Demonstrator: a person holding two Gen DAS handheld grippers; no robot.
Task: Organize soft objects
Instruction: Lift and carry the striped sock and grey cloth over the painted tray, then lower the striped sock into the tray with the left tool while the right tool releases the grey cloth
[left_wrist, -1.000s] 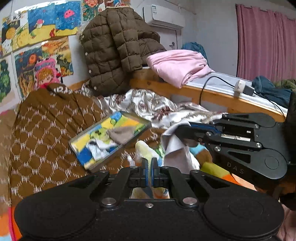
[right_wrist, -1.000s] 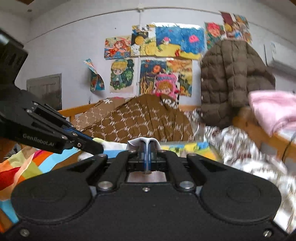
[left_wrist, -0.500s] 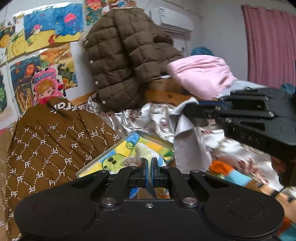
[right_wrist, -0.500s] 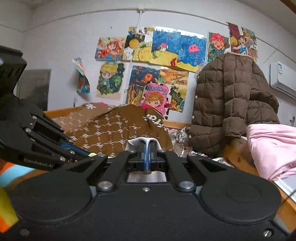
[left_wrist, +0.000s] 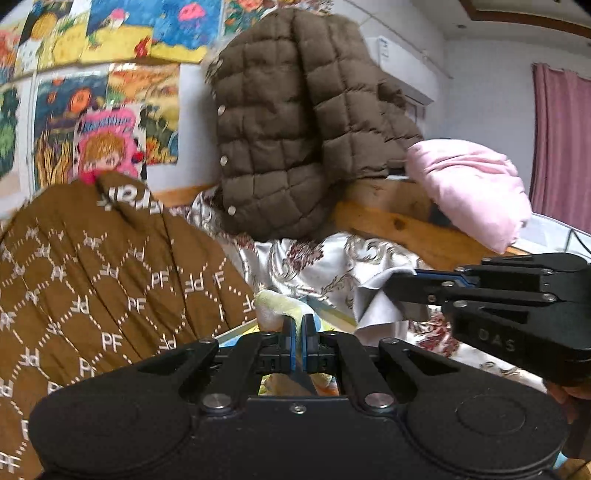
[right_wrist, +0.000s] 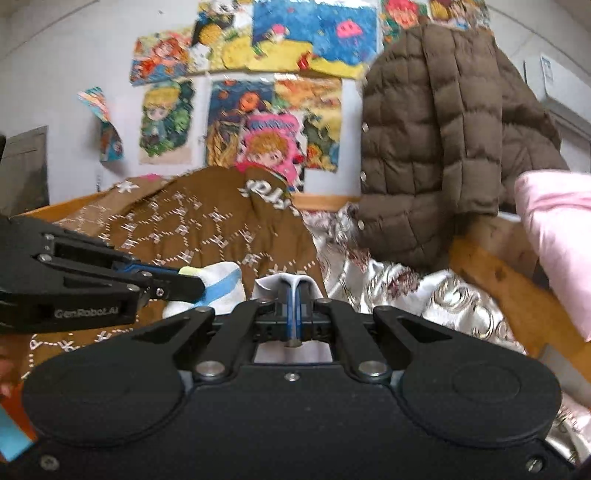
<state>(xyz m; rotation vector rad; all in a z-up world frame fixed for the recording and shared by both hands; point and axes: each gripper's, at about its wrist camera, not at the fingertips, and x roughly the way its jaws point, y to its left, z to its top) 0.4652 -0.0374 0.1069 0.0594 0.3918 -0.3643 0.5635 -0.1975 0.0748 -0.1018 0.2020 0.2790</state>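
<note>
Ahead, the bed's far edge was crowded: a brown patterned quilt heaped left, a hanging puffer jacket centre, a pink pillow on the wooden rail. Between them, silver bedding seemingly lay low and passable.

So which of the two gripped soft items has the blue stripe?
The white sock in the left claw, with a yellow tip and blue band; the right claw pinches a plain pale grey cloth.
</note>
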